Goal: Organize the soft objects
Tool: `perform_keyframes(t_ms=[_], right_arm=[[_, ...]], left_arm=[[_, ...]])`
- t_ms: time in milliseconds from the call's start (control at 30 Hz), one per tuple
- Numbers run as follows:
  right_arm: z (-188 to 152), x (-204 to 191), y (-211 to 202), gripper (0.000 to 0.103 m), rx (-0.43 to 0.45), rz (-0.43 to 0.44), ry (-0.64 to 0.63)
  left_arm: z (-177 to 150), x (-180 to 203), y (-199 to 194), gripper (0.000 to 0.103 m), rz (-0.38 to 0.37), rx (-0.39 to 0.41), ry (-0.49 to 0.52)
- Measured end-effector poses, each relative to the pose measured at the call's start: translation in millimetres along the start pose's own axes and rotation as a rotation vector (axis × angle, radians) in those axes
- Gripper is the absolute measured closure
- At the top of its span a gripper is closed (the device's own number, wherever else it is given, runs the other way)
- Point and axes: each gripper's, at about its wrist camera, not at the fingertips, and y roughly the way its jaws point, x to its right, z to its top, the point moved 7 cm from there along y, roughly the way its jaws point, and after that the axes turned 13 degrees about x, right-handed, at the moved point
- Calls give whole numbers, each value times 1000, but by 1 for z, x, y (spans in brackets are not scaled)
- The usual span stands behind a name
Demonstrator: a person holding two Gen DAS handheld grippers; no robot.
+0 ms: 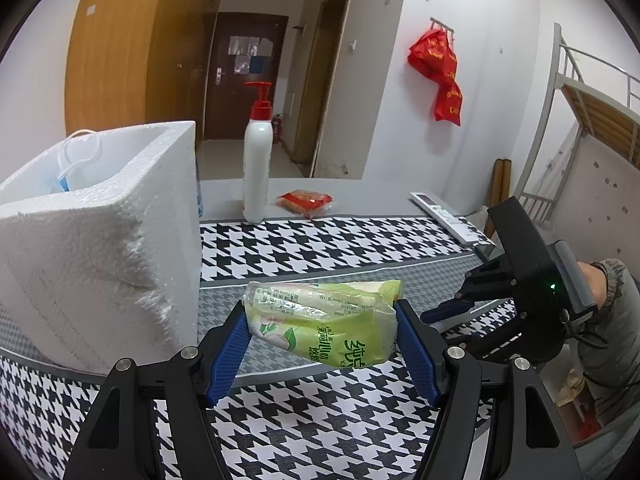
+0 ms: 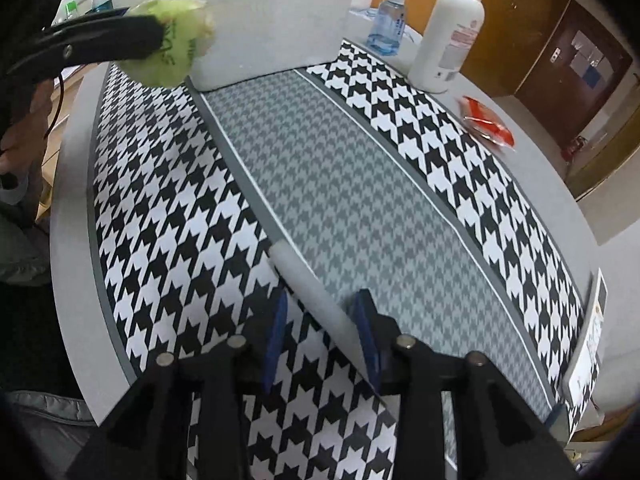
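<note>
My left gripper point(image 1: 320, 320) is shut on a green tissue pack point(image 1: 328, 320) and holds it above the houndstooth table mat, just right of a white foam box point(image 1: 100, 240). The pack also shows in the right wrist view point(image 2: 176, 44), held beside the foam box point(image 2: 272, 16). A blue face mask point(image 1: 68, 176) lies inside the box. My right gripper point(image 2: 320, 320) hovers low over the mat with its jaws apart and nothing between them; it also shows in the left wrist view point(image 1: 452, 300).
A white pump bottle point(image 1: 258, 164) with a red top and a red snack packet point(image 1: 306, 202) stand at the mat's far edge. A white remote point(image 1: 444, 216) lies at the right. A blue spray bottle point(image 2: 388, 20) stands behind the box.
</note>
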Motion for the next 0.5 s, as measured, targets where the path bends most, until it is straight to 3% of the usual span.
perform_keyframes(t_ms=[33,133,500], right_arm=[[1,-3,1,75,1,19,5],[2,-6,1,81,8,22,20],[7,0,-10,86,111,-31,192]], left_arm=[[0,-1,0,31,0,-1,-2],[-1,-2,1,31,1,-4,-2],[7,-2,-3,31,-8,10,14]])
